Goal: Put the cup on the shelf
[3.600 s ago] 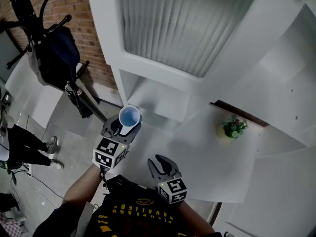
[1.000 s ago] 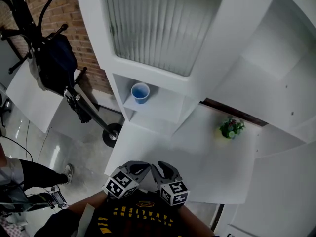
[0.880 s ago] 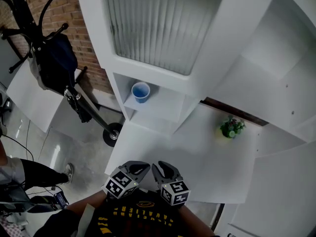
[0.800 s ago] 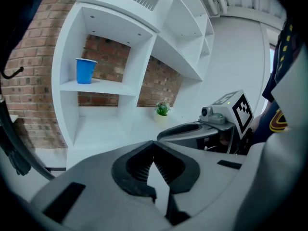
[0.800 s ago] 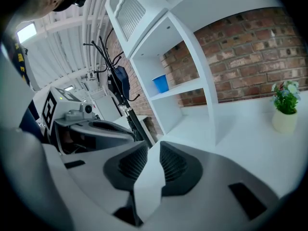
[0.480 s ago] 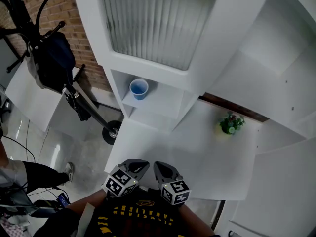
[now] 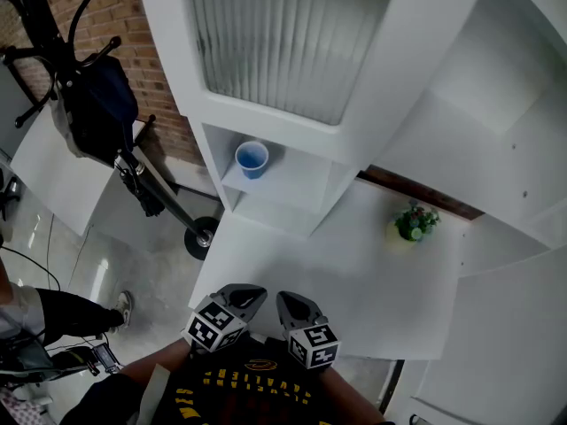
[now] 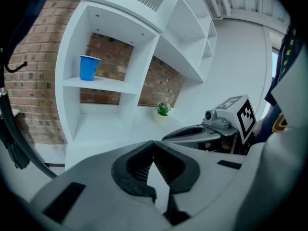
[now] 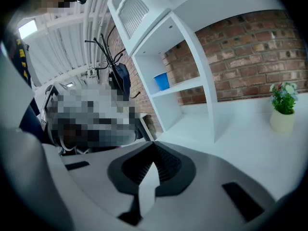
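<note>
The blue cup point(image 7: 252, 159) stands upright in the left compartment of the white shelf point(image 7: 292, 184), with nothing touching it. It shows too in the left gripper view, cup point(image 8: 89, 67) on the shelf board point(image 8: 103, 84), and in the right gripper view, cup point(image 9: 161, 81). Both grippers hang side by side close to the person's body, far below the cup. My left gripper point(image 7: 241, 295) is shut and empty, jaws meeting point(image 8: 153, 142). My right gripper point(image 7: 295, 304) is also shut with nothing between its jaws point(image 9: 154, 146).
A small potted plant point(image 7: 414, 223) sits on the white counter point(image 7: 354, 290) right of the shelf. A coat stand with a dark bag point(image 7: 93, 104) stands at the left by the brick wall. Someone's leg point(image 7: 53, 312) shows at the left edge.
Earlier the left gripper held the cup up near the shelf; now the cup stands on the shelf and that gripper is back by the body. Over the last second the hands barely moved.
</note>
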{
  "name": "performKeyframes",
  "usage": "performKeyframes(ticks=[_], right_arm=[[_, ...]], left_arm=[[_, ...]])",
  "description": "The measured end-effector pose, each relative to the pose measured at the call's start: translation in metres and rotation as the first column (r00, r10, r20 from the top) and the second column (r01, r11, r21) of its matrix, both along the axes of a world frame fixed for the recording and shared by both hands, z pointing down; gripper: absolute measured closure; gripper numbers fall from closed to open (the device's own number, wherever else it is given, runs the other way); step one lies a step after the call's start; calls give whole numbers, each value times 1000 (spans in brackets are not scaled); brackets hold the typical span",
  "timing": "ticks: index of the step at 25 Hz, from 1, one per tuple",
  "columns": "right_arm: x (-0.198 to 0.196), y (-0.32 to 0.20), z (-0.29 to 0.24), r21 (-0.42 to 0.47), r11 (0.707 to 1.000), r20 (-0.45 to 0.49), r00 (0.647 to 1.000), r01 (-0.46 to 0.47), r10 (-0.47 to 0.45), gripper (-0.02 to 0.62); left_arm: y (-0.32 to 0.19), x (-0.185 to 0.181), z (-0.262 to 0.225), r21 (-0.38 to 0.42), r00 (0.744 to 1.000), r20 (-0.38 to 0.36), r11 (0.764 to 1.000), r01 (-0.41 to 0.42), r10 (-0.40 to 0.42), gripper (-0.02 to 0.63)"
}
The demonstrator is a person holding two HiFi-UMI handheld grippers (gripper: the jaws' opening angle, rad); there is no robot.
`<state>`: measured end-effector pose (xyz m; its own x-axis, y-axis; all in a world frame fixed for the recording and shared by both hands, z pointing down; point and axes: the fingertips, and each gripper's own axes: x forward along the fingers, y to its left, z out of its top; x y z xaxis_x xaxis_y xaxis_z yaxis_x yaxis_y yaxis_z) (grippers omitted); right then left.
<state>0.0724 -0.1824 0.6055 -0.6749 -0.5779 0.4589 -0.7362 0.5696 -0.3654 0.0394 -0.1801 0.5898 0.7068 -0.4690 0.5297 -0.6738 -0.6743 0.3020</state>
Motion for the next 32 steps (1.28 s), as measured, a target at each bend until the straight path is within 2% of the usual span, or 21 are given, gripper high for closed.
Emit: performKeyframes(ticks=[7,16,32], right_arm=[[-9,1,-1,13,1000,-9,1000,25,-25,589],[-22,6,-7,28,997,-2,997,77,-77,589],[-22,7,-8,16,998,-7,999,53,-53,589]], left_arm=[[-2,-13,-1,6,999,5,999,33,-33,603],[2,-17,1,-2,999,4,999,37,-37,603],[3,-21,3,-15,1000,24,1000,17,-16,603]])
